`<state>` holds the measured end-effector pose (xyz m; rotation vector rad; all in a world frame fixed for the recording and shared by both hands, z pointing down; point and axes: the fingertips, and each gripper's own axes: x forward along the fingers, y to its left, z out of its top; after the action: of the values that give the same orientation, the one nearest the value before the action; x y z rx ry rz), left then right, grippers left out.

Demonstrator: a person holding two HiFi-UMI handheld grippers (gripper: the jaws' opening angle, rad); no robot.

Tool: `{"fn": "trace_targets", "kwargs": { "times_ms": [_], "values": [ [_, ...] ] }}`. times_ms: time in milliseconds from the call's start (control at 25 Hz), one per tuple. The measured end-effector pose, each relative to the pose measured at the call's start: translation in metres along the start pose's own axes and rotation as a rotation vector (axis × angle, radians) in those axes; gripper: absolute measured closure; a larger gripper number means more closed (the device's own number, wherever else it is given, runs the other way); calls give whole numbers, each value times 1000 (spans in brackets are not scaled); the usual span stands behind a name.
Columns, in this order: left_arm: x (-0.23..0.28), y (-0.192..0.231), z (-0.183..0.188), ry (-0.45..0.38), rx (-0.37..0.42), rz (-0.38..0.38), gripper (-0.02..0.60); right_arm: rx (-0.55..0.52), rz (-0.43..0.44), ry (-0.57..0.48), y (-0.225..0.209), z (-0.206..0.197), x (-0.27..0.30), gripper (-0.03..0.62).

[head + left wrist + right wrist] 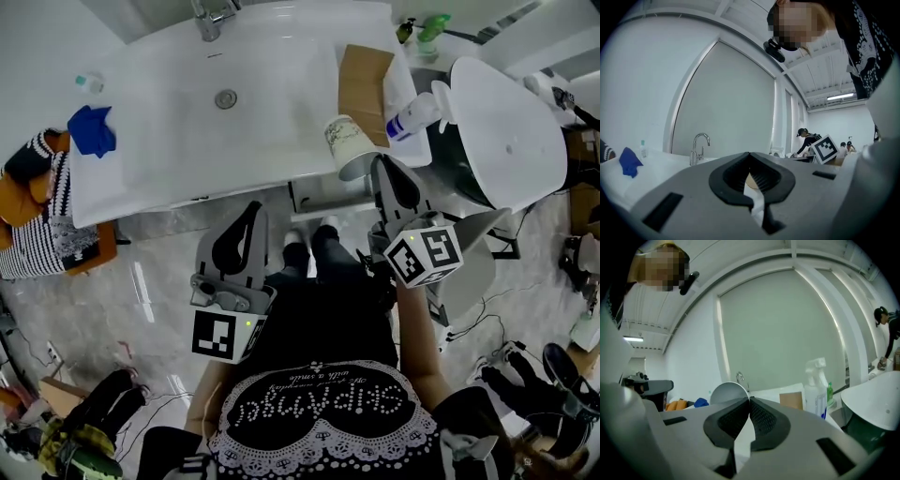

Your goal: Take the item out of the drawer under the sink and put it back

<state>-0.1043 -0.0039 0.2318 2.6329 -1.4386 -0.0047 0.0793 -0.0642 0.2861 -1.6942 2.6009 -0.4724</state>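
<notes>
While the right gripper (380, 165) pinches the paper cup (345, 139) by its rim near the sink's (187, 131) front edge, the left gripper (253, 208) is pressed together, empty.

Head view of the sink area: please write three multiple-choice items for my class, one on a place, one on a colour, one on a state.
1. Where is the blue cloth? A on the counter, left end; B on the floor; C in the basin.
2. What colour is the flat card beside the spray bottle? A red; B brown; C black.
3. How are the fingers of the right gripper? A wide apart, empty; B shut on a sponge; C shut on the paper cup.
Answers: 1 A, it sits on the counter at left; 2 B, tan-brown against white; 3 C, the fingers pinch the cup's rim.
</notes>
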Motion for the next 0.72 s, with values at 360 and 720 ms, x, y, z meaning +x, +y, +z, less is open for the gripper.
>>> {"fn": "trace_targets", "kwargs": {
  "times_ms": [360, 720],
  "values": [
    [1, 0, 21, -50, 17, -15, 577, -84, 43, -119, 38, 70, -32, 570],
    [-13, 4, 21, -33, 11, 16, 577, -78, 51, -72, 65, 46, -65, 569]
  ]
}}
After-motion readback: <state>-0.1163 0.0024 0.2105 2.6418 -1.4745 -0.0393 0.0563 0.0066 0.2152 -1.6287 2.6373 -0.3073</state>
